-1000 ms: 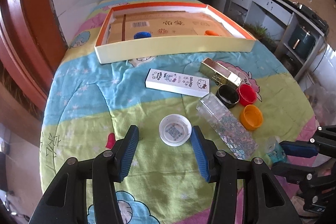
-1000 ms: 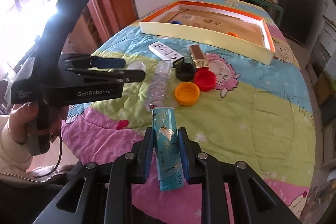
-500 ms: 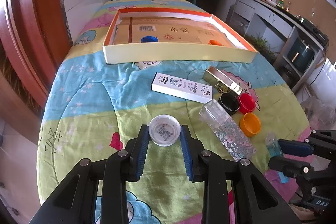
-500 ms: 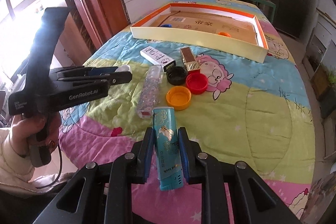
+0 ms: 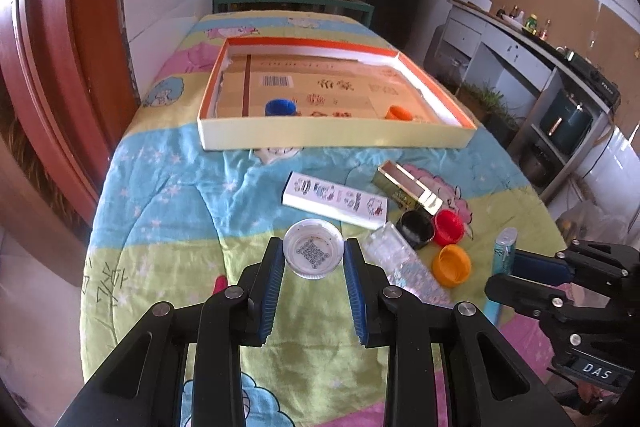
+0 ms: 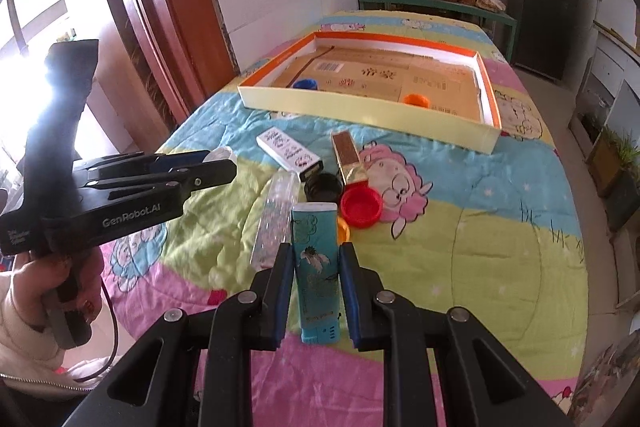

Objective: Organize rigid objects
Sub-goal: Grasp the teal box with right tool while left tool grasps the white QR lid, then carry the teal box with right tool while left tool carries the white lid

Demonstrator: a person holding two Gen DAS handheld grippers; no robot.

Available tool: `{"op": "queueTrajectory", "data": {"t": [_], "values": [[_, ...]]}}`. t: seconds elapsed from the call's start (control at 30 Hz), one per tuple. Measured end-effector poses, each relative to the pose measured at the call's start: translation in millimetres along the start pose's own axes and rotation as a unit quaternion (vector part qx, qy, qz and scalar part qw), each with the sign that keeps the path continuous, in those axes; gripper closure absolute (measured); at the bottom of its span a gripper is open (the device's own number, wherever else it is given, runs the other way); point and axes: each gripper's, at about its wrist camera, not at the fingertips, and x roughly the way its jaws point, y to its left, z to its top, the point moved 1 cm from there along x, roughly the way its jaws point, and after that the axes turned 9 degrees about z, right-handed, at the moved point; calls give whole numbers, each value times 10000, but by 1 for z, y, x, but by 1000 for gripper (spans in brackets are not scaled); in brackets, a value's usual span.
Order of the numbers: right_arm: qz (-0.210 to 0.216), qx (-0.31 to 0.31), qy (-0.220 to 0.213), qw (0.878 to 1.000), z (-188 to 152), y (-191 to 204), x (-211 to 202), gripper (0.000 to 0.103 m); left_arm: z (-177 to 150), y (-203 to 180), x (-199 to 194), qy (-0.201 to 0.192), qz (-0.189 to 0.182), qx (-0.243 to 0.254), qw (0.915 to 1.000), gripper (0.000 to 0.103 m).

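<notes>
The white cap [image 5: 313,249] is the thing I am after, and now it sits right between the two blue pads of my left tool [image 5: 314,269]. A moment ago those pads stood wide apart, with the cap lying loose between them on the blanket. They have just been closing, and now they press the cap on both sides. It looks a bit higher than the blanket, so I think I have picked it up, but I cannot be sure.

My right tool [image 6: 316,281] is nearly shut on the teal box [image 6: 316,267]. The box stands up tall between the pads, just as it did before. That hand has hardly moved.

So both tools have something now. That means the grabbing part is done for these two, and the carrying part comes next.

Far ahead of both tools is the big orange tray [image 5: 336,137]. A blue cap [image 5: 280,107] and an orange cap [image 5: 398,112] already lie in it. I think my two things should go there too.

Between the tools and the tray more things wait on the blanket: a white box [image 5: 334,199], a gold box [image 5: 406,183], a clear bottle [image 5: 400,263], a black cap [image 5: 416,227], a red cap [image 5: 450,227] and another orange cap [image 5: 450,265]. I must lift high enough not to bump them.
</notes>
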Motion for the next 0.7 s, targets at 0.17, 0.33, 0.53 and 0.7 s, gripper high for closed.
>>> {"op": "queueTrajectory", "data": {"t": [0.17, 0.33, 0.53, 0.7], "values": [[-43, -15, -135, 9999, 13, -3, 0, 80, 14, 0, -2, -108, -44, -62, 9999, 72], [-112, -19, -313, 9994, 30, -8, 0, 80, 32, -3, -3, -251, -91, -119, 9996, 72], [-133, 19, -477, 9988, 47, -16, 0, 80, 53, -8, -3, -421, -154, -144, 9989, 72], [-153, 52, -613, 9980, 61, -22, 2, 80, 66, -13, -2, -520, -200, -139, 9984, 72]]}}
